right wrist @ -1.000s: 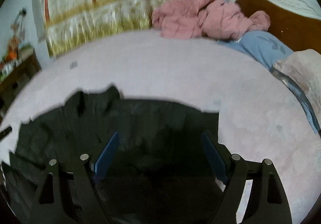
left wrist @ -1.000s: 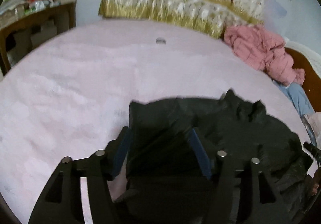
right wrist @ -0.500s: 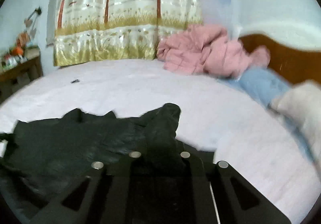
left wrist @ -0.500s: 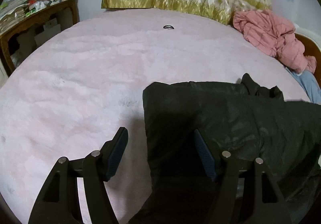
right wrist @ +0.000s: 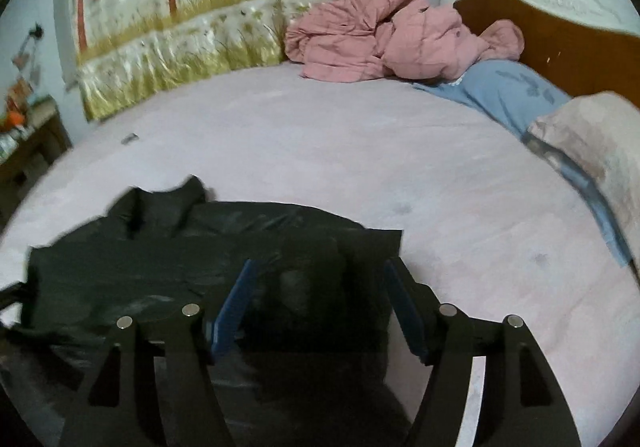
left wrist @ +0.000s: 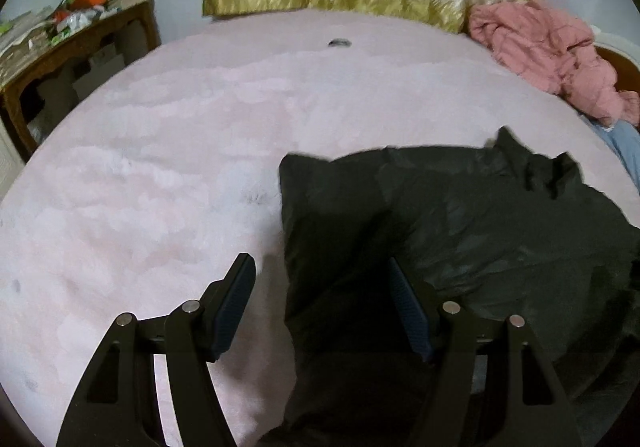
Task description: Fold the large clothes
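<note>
Black jacket [left wrist: 460,231] lying flat on the pink bed [left wrist: 160,175].
The left tongs [left wrist: 322,303] stand wide over its edge at 6 o'clock, holding nothing. The right tongs [right wrist: 318,299] have just been opening and sit wide above the jacket, pressing nothing.

Wide bed [right wrist: 360,151] covered in pale pink plush. Lying on it: black garment [right wrist: 168,259] spread near the front, crumpled pink quilted jacket [right wrist: 380,39] at the far corner, blue pillow [right wrist: 508,91], small dark ring-like item [left wrist: 339,43] far back.
</note>
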`<action>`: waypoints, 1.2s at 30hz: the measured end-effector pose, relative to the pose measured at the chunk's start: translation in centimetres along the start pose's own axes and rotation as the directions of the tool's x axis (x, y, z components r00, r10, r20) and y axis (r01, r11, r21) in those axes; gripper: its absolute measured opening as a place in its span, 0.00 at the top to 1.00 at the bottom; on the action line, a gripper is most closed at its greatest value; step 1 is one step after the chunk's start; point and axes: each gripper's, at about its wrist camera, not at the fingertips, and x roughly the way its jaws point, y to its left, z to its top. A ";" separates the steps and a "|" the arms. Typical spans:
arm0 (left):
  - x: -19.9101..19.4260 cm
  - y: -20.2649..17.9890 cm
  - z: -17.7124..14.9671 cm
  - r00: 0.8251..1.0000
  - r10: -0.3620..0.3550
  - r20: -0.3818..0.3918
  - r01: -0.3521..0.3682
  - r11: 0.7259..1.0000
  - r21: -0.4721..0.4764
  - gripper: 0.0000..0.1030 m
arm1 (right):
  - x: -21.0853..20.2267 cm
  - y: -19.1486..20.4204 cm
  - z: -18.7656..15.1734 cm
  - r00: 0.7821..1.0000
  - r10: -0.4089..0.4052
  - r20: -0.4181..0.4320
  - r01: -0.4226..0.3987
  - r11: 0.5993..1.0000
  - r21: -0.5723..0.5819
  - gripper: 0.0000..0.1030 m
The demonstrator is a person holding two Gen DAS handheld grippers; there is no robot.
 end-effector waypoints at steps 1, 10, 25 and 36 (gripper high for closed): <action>-0.6 -0.2 0.0 0.999 -0.038 0.015 0.038 0.999 0.012 0.35 | 0.4 -0.7 0.5 0.999 0.017 -0.027 -0.017 1.000 -0.001 0.33; 1.1 -2.1 -0.6 0.998 -0.014 -0.061 0.019 0.995 0.096 0.35 | 4.5 -1.5 -0.5 0.973 -0.024 -0.229 0.013 0.999 -0.053 0.84; 3.9 -1.6 -0.7 0.994 0.029 -0.103 -0.020 0.996 0.087 0.32 | -1.0 -5.9 1.4 0.997 0.058 -0.041 -0.054 0.993 0.106 0.75; 1.5 -2.2 -0.9 0.997 0.050 -0.060 -0.043 0.991 0.125 0.34 | 3.1 -2.1 -0.7 0.978 -0.001 -0.207 -0.016 0.997 -0.081 0.95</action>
